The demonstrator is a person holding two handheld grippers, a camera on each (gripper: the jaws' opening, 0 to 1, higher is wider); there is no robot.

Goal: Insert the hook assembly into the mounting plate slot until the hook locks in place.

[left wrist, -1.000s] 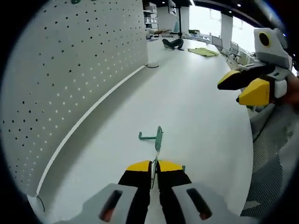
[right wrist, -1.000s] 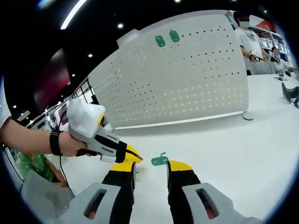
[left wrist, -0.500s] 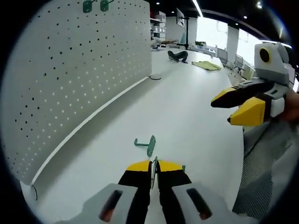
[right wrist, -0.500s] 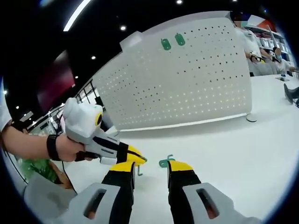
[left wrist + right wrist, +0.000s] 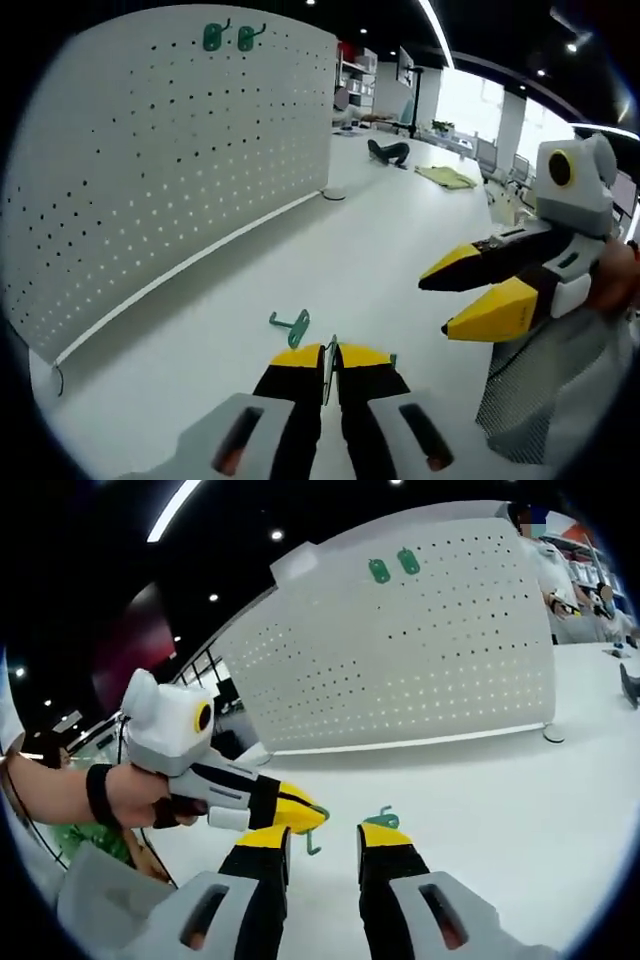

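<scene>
The white pegboard (image 5: pixel 180 150) stands along the table's edge with two green hooks (image 5: pixel 230 38) near its top; it is also in the right gripper view (image 5: pixel 420 650), hooks (image 5: pixel 393 566) included. My left gripper (image 5: pixel 331 356) is shut on a thin green hook (image 5: pixel 331 347). From the right gripper view, that left gripper (image 5: pixel 312 816) reaches in from the left with the held hook (image 5: pixel 312 842) hanging below its tips. A second green hook (image 5: pixel 290 325) lies on the white table (image 5: pixel 380 240), just ahead. My right gripper (image 5: pixel 324 837) is open and holds nothing; the loose hook (image 5: pixel 380 817) lies just beyond it.
The right gripper (image 5: pixel 438 307) hangs open over the table's right side. A dark object (image 5: pixel 388 150), a yellow-green cloth (image 5: pixel 445 177) and a round grommet (image 5: pixel 335 195) lie far down the table. Grey mesh (image 5: pixel 530 400) sits off the right edge. A person (image 5: pixel 545 550) stands behind the pegboard.
Both views have tilted up, so more of the pegboard's top shows. The right gripper has come closer to the left gripper. The left gripper has kept its hook.
</scene>
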